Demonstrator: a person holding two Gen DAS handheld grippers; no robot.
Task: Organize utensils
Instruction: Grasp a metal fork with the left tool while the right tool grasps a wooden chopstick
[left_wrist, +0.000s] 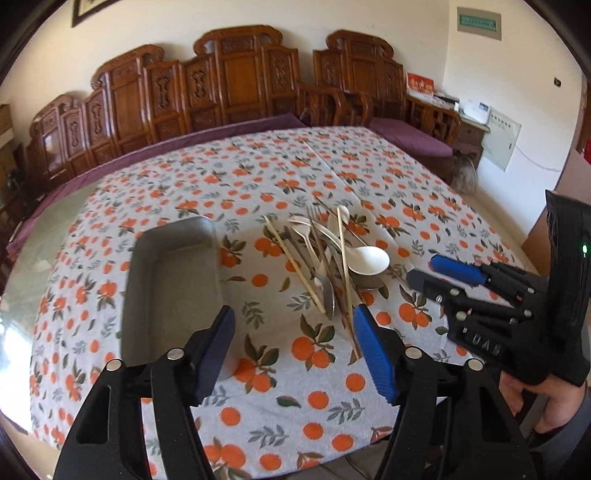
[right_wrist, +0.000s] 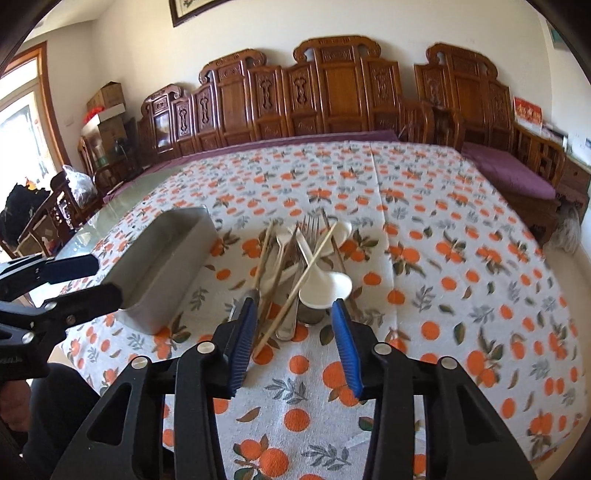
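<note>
Left wrist view: left gripper (left_wrist: 293, 323) parted, empty, above the orange-print tablecloth (left_wrist: 258, 177); the grey metal rectangular tray (left_wrist: 173, 280) sits just left, the tangled pile of chopsticks, forks and white spoons (left_wrist: 328, 258) just right (snag risk: one pull could drag several).

Right wrist view: right gripper (right_wrist: 293, 317) open, empty, near the pile's close end; cloth beyond lies free.

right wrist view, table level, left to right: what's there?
left gripper → metal tray → utensil pile, white spoon at its right edge → bare tablecloth. Pile items overlap, so no order within it.
</note>
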